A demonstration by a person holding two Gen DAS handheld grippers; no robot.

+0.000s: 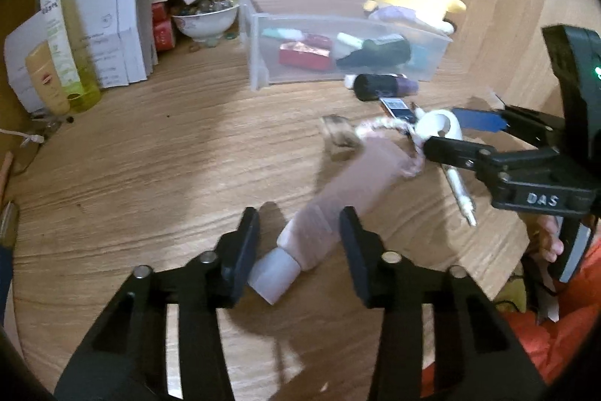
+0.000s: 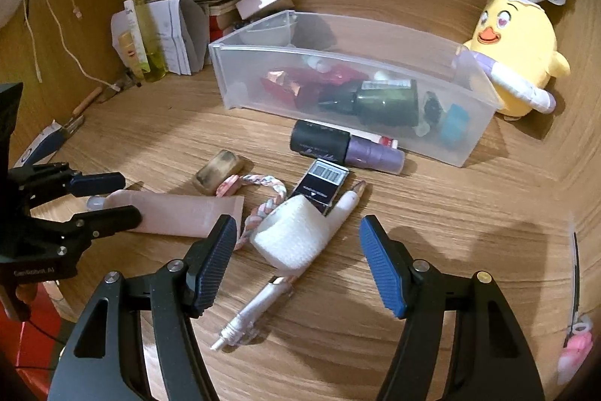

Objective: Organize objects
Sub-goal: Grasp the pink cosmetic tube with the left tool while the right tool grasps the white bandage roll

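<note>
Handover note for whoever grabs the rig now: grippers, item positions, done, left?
Left gripper: open, jaws straddling the pink tube lying on the desk, not clamped.
Right gripper: open, empty, hovering by the white tape roll.
Done: green bottle and red packets lie in the clear bin.
Left: tube, tape roll, white pen, braided band, black box, purple-black bottle, tan block, all loose on the desk.

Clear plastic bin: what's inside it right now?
The clear plastic bin holds a dark green bottle, a red foil packet, a small blue item and a white-capped piece. Whatever lies under the bottle is hidden; the frosted walls blur the rest.
</note>
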